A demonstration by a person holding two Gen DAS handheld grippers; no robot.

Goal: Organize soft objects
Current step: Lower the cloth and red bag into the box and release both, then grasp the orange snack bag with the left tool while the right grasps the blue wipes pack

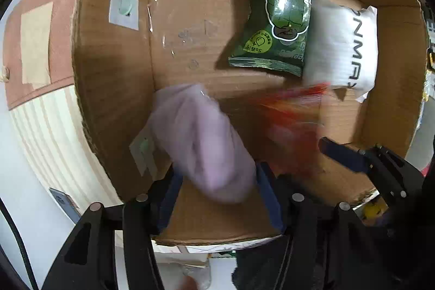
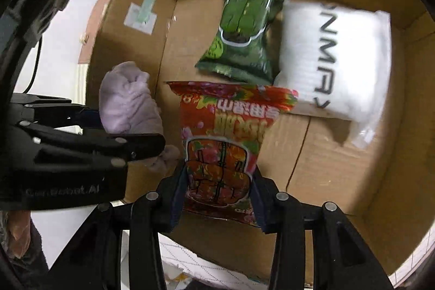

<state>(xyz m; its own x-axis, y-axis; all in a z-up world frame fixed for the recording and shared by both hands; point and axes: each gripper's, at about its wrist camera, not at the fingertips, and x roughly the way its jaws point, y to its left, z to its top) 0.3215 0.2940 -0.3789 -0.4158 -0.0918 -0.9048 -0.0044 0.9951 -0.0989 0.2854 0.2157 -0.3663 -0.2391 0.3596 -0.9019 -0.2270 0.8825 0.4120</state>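
An open cardboard box (image 1: 114, 78) (image 2: 353, 170) fills both views. On its floor lie a green snack packet (image 1: 277, 18) (image 2: 244, 29) and a white plastic packet (image 1: 345, 45) (image 2: 334, 59) side by side at the far end. My left gripper (image 1: 217, 181) (image 2: 122, 127) is shut on a lilac soft cloth (image 1: 201, 137) (image 2: 127, 99) and holds it over the box's near left part. My right gripper (image 2: 218, 186) is shut on a red snack packet (image 2: 225, 140), held above the box floor; in the left wrist view the packet is a red blur (image 1: 293, 113).
The box stands on a white surface (image 2: 62, 45). A pink and cream striped object (image 1: 40, 72) lies beyond the box's left wall. White label patches (image 1: 123, 7) stick to the inside of that wall. A crumpled white sheet (image 2: 190, 265) lies under the box's near edge.
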